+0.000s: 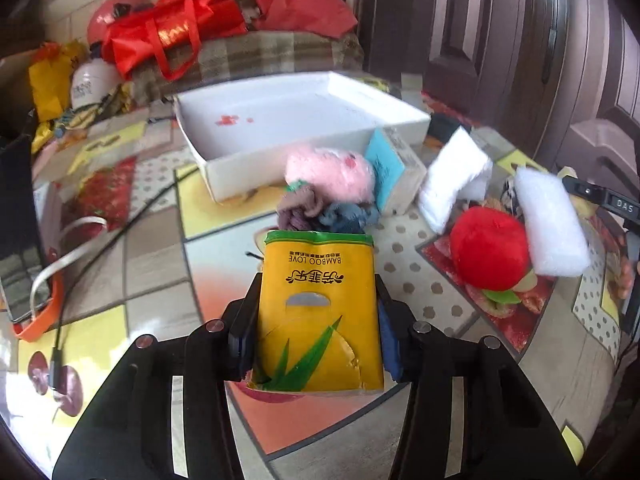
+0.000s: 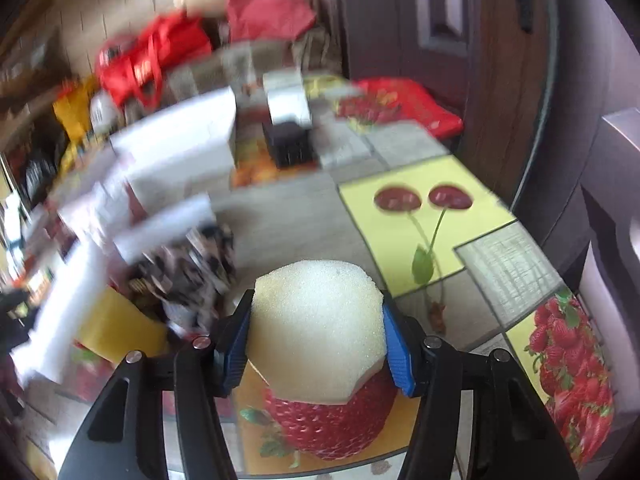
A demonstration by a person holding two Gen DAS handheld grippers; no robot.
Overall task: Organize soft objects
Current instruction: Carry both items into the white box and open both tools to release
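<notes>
My left gripper (image 1: 318, 324) is shut on a yellow tissue pack (image 1: 318, 304) marked BAMBOO LOVE, held above the table. Beyond it lie a pink plush toy (image 1: 330, 174), bunched socks (image 1: 320, 212), a red plush apple (image 1: 490, 254), a white sponge block (image 1: 550, 228) and a white tissue pack (image 1: 454, 178). An open white box (image 1: 304, 120) stands behind them. My right gripper (image 2: 316, 340) is shut on a pale yellow sponge (image 2: 316, 328), squeezed between the blue pads (image 2: 236, 344). The right wrist view is blurred; the white box (image 2: 180, 148) shows at left.
A fruit-print cloth (image 1: 152, 248) covers the table. Red bags (image 1: 176, 32), a white bottle (image 1: 94, 80) and yellow wrappers crowd the far left. A cardboard box with a blue label (image 1: 394, 168) leans beside the white box. Cables and a phone lie at left. A dark door stands at right.
</notes>
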